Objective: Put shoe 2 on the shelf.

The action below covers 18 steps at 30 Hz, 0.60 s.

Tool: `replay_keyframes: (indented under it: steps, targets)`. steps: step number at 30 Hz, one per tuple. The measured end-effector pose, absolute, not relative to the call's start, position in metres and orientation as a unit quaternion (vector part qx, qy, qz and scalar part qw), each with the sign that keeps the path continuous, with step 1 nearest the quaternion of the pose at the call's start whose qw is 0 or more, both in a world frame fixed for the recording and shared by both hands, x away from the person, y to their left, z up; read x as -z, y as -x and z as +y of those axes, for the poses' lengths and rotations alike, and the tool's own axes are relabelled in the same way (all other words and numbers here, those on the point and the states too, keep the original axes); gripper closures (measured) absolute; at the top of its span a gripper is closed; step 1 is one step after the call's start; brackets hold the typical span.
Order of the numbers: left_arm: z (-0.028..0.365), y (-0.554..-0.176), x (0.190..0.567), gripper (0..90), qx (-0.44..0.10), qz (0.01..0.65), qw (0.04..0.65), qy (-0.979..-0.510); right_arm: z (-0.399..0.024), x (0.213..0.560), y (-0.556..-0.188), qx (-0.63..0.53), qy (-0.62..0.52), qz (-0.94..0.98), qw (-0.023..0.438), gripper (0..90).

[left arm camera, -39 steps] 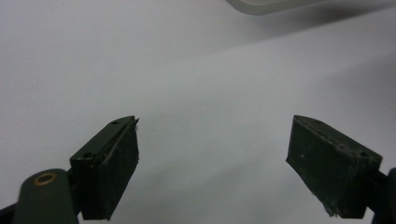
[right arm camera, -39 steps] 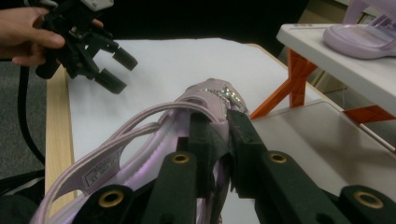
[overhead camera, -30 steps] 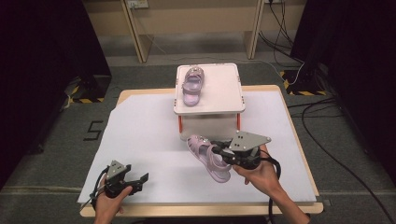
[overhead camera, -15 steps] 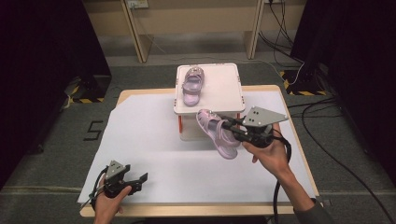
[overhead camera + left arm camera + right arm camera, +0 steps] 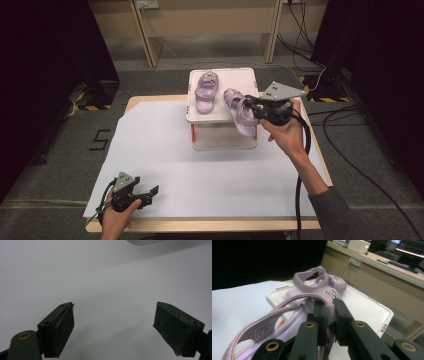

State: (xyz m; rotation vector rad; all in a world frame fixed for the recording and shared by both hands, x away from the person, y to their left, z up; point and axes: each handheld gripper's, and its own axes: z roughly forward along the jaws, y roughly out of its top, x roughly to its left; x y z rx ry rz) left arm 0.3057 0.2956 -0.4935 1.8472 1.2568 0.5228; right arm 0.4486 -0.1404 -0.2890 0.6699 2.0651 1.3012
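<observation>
A purple sandal (image 5: 205,92) lies on the lid of a white box (image 5: 238,78) at the table's far middle. My right gripper (image 5: 250,106) is shut on a strap of a second purple sandal (image 5: 240,117), held in the air over the lid's right front part, beside the first. In the right gripper view the jaws (image 5: 329,315) pinch the held sandal's (image 5: 269,325) strap, with the other sandal (image 5: 322,281) on the lid (image 5: 367,307) beyond. My left gripper (image 5: 148,193) rests open near the table's front left; its fingers (image 5: 58,332) stand wide over bare white paper.
White paper (image 5: 210,170) covers the wooden table (image 5: 320,165). The box stands at the paper's far edge. Cables (image 5: 350,150) trail on the floor to the right, and dark curtains flank both sides.
My right gripper has lifted the sandal from the paper in front of the box and carried it up and away, over the lid. The left gripper has stayed put.
</observation>
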Motion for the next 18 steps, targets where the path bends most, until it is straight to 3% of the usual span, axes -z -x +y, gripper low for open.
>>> replay_keyframes:
  steps: [18]
  targets:
    - [0.295, -0.305, 0.493, 16.0, -0.206, 0.497, 0.417, -0.732, -0.101, 0.293, -0.523, -0.423, -0.304, 0.782, 0.342, 82.4]
